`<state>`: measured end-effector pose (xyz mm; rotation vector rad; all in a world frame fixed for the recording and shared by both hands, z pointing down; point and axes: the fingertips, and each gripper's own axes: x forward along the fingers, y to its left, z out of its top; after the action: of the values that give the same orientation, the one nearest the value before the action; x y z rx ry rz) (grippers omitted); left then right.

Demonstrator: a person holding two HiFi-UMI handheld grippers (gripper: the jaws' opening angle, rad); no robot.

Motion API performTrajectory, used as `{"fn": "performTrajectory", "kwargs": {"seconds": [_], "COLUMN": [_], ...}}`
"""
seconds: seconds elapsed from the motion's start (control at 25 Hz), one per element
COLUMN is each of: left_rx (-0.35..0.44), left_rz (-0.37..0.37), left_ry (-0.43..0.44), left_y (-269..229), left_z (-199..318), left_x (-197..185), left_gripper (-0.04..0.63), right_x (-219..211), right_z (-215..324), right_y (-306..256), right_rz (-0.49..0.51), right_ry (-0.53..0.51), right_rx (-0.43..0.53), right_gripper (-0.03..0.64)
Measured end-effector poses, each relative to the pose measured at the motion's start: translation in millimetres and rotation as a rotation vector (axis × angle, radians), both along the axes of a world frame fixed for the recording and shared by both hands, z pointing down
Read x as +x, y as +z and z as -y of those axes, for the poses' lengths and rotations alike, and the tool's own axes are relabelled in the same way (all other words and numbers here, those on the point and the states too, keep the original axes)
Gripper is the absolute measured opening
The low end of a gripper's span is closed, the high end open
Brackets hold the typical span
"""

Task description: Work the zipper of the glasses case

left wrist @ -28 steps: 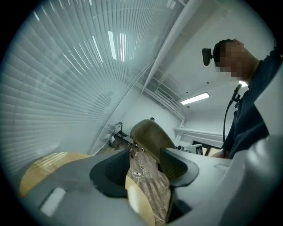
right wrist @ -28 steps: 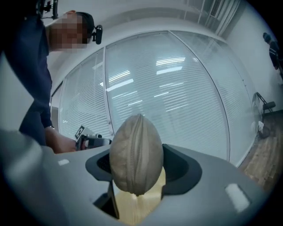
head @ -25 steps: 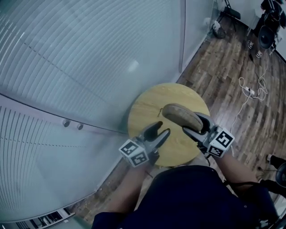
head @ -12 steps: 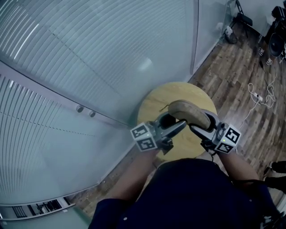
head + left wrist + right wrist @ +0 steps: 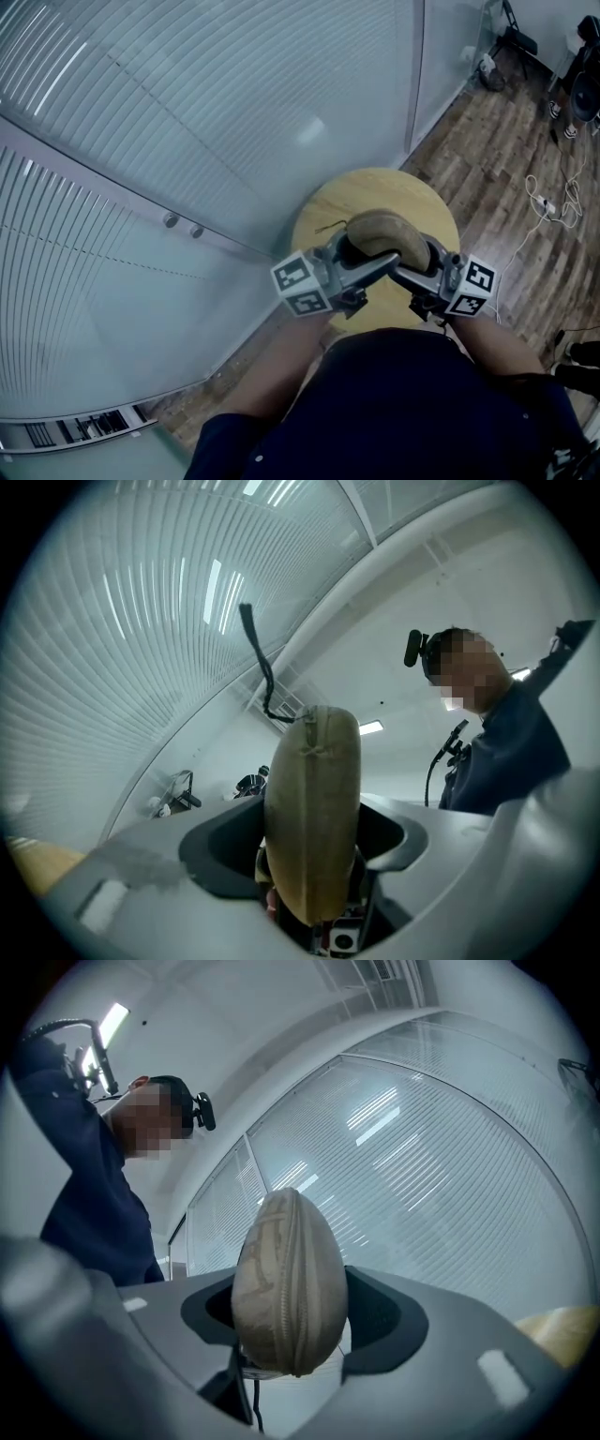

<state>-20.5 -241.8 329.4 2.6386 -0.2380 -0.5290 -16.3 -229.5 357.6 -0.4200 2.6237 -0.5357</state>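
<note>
The right gripper (image 5: 410,265) pinches a tan zippered glasses case (image 5: 384,234) above a round wooden table (image 5: 422,202). On the left gripper (image 5: 368,260) the jaws are opening around the case's other end. A ribbed glass wall (image 5: 187,112) meets the plank floor (image 5: 497,159).

The room is lit cool and even, brightest from a ceiling strip (image 5: 112,1018), and a pale glare patch sits on the ribbed glass wall (image 5: 310,131). Both gripper views bulge hard, with black corners. The glasses case (image 5: 312,817) looks fairly sharp, while the nearest foreground is smeared soft.
</note>
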Motion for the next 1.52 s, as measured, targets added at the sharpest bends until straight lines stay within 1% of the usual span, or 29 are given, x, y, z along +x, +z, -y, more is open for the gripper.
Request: {"fn": "performTrajectory", "kwargs": {"seconds": [0.12,0.24,0.32,0.36,0.44,0.48,0.56,0.68,0.76,0.88,0.96,1.04,1.08,1.2,1.32,1.44,1.52], "left_rx": [0.040,0.055,0.057,0.068,0.102,0.116,0.141,0.193,0.216,0.228,0.270,0.307,0.314,0.312,0.339,0.361,0.375], "left_rz": [0.008,0.031,0.074,0.108,0.183,0.219,0.299,0.454,0.522,0.581,0.652,0.727,0.752,0.786,0.849,0.897,0.918], "left_ry": [-0.002,0.000,-0.008,-0.013,-0.030,-0.036,-0.041,-0.035,-0.025,-0.031,-0.041,-0.036,-0.030,-0.014,0.029,0.088,0.117], "left_y": [-9,-18,-13,-7,5,8,12,39,63,89,100,105,107,117,120,129,135], "left_z": [-2,-5,-4,-4,-4,-3,-3,-1,2,4,2,-3,-6,-10,-19,-30,-35], "left_x": [1,1,2,4,5,4,0,-9,-20,-28,-26,-22,-20,-14,-12,-9,-7], "left_gripper": [0.305,0.301,0.302,0.302,0.302,0.301,0.301,0.301,0.301,0.299,0.299,0.299,0.299,0.299,0.299,0.299,0.299], "right_x": [-9,-18,-20,-21,-20,-18,-8,11,14,12,10,4,0,-17,-38,-54,-63], "right_z": [-6,-10,-10,-10,-8,-8,-9,-4,4,10,7,4,2,-5,-10,-12,-13], "right_y": [-1,-7,-2,4,20,26,30,33,35,31,18,-5,-14,-22,-21,-11,-5], "right_rz": [0.009,0.056,0.063,0.049,-0.006,-0.039,-0.094,-0.129,-0.173,-0.304,-0.392,-0.454,-0.480,-0.563,-0.650,-0.704,-0.715], "right_ry": [-0.040,-0.078,-0.089,-0.092,-0.099,-0.102,-0.105,-0.084,-0.066,-0.078,-0.094,-0.100,-0.102,-0.116,-0.174,-0.262,-0.308], "right_rx": [-0.005,-0.029,-0.040,-0.045,-0.064,-0.075,-0.091,-0.093,-0.069,-0.005,0.050,0.103,0.128,0.188,0.229,0.207,0.195], "right_gripper": [0.282,0.282,0.285,0.291,0.301,0.336,0.342,0.342,0.342,0.341,0.342,0.341,0.341,0.331,0.284,0.264,0.256]}}
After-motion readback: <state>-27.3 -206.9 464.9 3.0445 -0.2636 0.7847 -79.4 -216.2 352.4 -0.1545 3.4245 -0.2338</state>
